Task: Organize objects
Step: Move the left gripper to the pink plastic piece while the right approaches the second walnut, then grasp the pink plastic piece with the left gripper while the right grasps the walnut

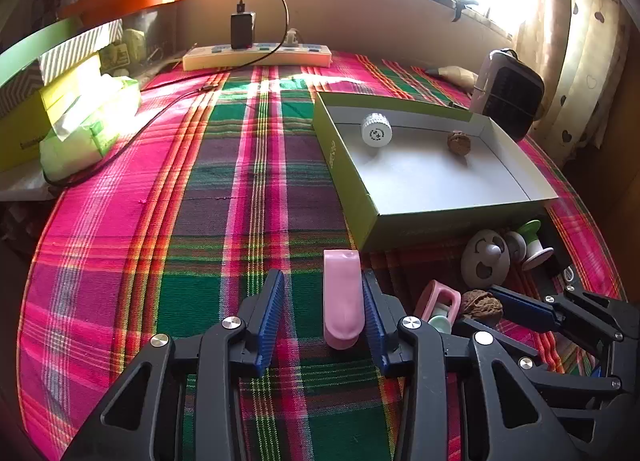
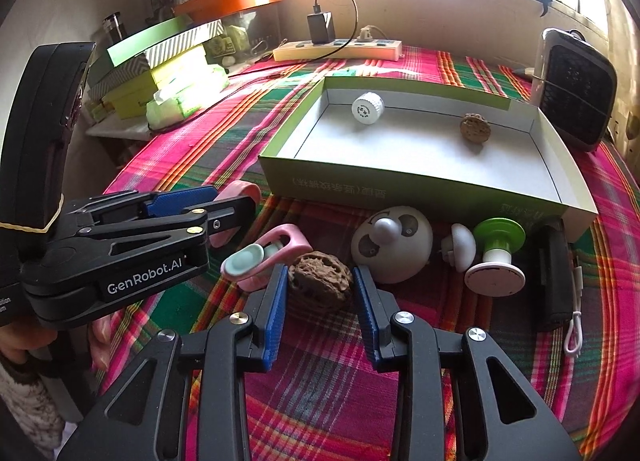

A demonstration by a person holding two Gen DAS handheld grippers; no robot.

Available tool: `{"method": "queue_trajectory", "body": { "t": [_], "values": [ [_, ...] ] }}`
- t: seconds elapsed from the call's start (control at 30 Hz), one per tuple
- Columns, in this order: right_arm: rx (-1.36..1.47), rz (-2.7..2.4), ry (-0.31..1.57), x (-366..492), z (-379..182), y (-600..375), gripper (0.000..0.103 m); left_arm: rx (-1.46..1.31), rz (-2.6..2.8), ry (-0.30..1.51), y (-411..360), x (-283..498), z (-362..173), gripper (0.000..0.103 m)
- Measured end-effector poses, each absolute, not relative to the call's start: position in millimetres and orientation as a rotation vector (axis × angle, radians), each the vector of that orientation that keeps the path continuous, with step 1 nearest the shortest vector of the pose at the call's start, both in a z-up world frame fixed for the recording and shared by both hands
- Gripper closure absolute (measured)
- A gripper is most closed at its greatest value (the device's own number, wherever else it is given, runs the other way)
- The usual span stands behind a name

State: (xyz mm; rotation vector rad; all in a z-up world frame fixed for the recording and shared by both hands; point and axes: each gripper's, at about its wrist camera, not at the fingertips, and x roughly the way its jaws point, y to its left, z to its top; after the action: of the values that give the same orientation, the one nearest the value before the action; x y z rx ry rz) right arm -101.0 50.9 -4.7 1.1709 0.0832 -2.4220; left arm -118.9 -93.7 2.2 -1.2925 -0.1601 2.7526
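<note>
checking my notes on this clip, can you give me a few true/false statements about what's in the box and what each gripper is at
1. The open box holds a white cap and a walnut. True.
2. The right gripper has a second walnut between its fingers. True.
3. The left gripper is over the power strip. False: it sits around a pink clip on the plaid cloth, with a gap at one finger.
4. The panda-faced round item lies inside the box. False: it rests on the cloth in front of the box.
5. The green-topped spool stands outside the box. True.
</note>
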Motion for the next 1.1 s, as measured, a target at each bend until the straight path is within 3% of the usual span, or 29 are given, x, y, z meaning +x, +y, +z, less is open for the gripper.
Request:
{"method": "queue_trajectory", "body": {
  "t": [0.23, 1.1],
  "values": [
    [1.171, -2.422, 0.078, -101, -4, 52, 0.069, -1.307, 2.784, -0.146, -100, -120, 2, 0.087],
    [1.145, -2.447, 0.057, -100, 5, 60, 0.069, -1.282, 2.797, -0.123, -96, -114, 13, 0.087]
  ]
}}
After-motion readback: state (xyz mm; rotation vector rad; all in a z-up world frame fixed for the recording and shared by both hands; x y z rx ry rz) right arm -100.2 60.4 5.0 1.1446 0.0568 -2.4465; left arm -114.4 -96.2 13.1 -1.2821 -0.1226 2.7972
